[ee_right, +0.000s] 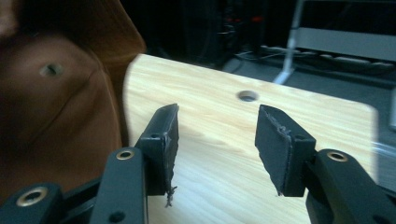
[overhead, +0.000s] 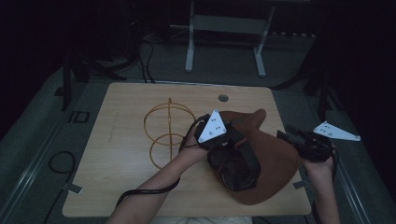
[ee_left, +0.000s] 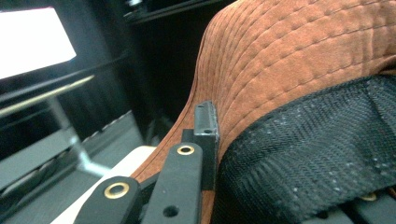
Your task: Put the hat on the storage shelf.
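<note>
while the left gripper [overhead: 223,140] stays out of it, clamped on the brim of the brown hat [overhead: 273,158] at table centre-right, the right gripper [overhead: 299,140] stands at the hat's 3 o'clock, jaws half apart and empty. wire stand [overhead: 168,133] lies at the hat's 9 o'clock.

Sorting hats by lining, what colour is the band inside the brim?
Black woven mesh band inside the rust-brown stitched hat; clearest in the left gripper view.

Stitched matt suede-like cloth hat [ee_left: 299,56], pale smooth wood-grain table [ee_right: 224,140]
</note>
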`<act>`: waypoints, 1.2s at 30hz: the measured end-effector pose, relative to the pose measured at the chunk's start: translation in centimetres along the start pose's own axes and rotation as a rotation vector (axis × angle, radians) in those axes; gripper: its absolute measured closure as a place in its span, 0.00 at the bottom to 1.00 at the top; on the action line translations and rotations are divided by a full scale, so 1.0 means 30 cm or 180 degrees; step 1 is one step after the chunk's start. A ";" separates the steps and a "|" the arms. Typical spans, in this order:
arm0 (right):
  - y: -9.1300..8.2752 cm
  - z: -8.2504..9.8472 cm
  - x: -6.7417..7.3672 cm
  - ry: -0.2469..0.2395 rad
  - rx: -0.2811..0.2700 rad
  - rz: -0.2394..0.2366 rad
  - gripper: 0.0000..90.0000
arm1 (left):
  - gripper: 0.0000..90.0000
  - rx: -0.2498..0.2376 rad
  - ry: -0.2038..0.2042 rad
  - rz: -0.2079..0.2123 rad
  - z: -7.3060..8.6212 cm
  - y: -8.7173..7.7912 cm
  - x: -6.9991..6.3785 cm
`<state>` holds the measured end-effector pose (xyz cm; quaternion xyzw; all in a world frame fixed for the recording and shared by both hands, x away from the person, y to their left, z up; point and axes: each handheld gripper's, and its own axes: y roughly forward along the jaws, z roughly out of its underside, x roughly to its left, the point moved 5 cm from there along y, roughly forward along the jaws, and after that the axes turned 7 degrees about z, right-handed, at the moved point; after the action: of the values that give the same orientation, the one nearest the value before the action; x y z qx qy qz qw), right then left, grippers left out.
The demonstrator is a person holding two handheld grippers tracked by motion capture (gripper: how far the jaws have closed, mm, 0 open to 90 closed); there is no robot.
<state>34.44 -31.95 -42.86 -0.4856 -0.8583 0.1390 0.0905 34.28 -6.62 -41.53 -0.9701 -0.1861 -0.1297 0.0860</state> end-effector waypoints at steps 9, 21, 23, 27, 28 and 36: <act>0.035 0.006 0.172 -0.0113 0.0005 -0.0670 0.52 | 0.95 -0.0356 -0.0001 0.0437 -0.048 -0.031 -0.046; 0.066 -0.049 0.312 -0.0338 -0.0083 -0.1073 0.50 | 0.95 -0.0296 0.0161 0.0470 -0.062 -0.028 -0.088; 0.069 -0.054 0.317 -0.0369 -0.0084 -0.1105 0.52 | 0.95 -0.0274 0.0192 0.0464 -0.063 -0.025 -0.093; 0.068 -0.060 0.327 -0.0354 -0.0123 -0.1249 0.66 | 0.94 -0.0268 0.0135 0.0483 -0.065 -0.020 -0.092; 0.067 -0.061 0.331 -0.0361 -0.0117 -0.1289 0.70 | 0.94 -0.0271 0.0096 0.0509 -0.064 -0.018 -0.092; 0.063 -0.061 0.360 -0.0531 -0.0083 -0.1392 0.92 | 0.93 -0.0235 0.0064 0.0590 -0.059 -0.019 -0.089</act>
<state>30.96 -21.49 -41.52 -0.2761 -0.9493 0.1447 0.0410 31.29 -7.39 -40.52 -0.9844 -0.0898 -0.1377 0.0636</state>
